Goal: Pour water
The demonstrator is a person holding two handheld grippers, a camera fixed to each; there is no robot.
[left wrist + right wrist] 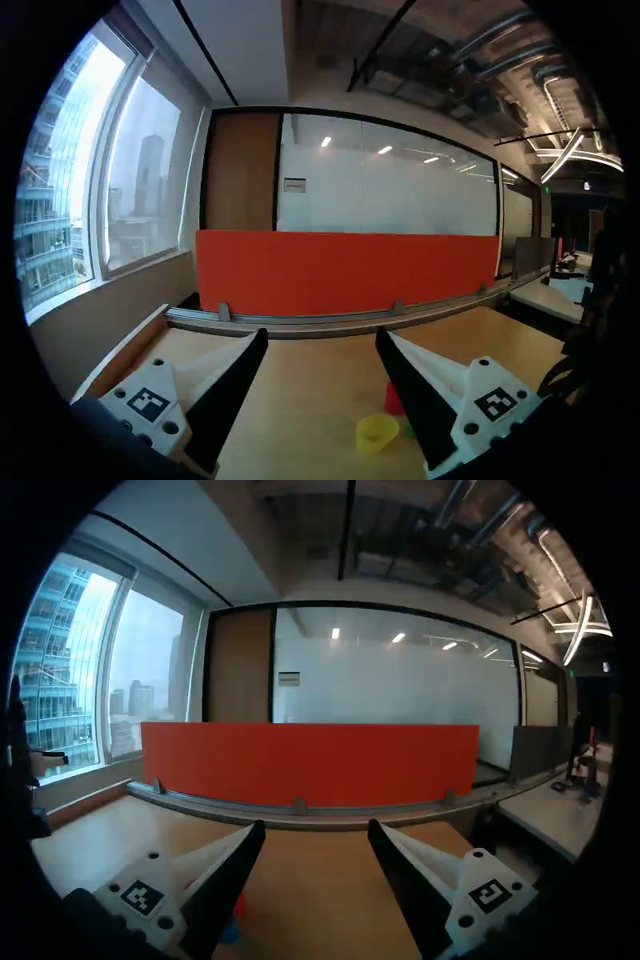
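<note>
In the left gripper view a yellow cup (pixel 376 432) lies tipped on the wooden desk (pixel 320 384), low and just inside the right finger. A red cup (pixel 391 398) stands behind it, partly hidden by that finger, and a bit of green (pixel 409 430) shows beside it. My left gripper (pixel 320 336) is open above the desk, holding nothing. In the right gripper view my right gripper (pixel 314 826) is also open and empty. A red thing (pixel 240 905) and a blue thing (pixel 230 933) peek out beside its left finger, mostly hidden.
An orange partition (pixel 344 272) on a grey rail closes off the far side of the desk. Tall windows (pixel 80 200) run along the left. Another desk (pixel 552 808) with objects on it stands to the right.
</note>
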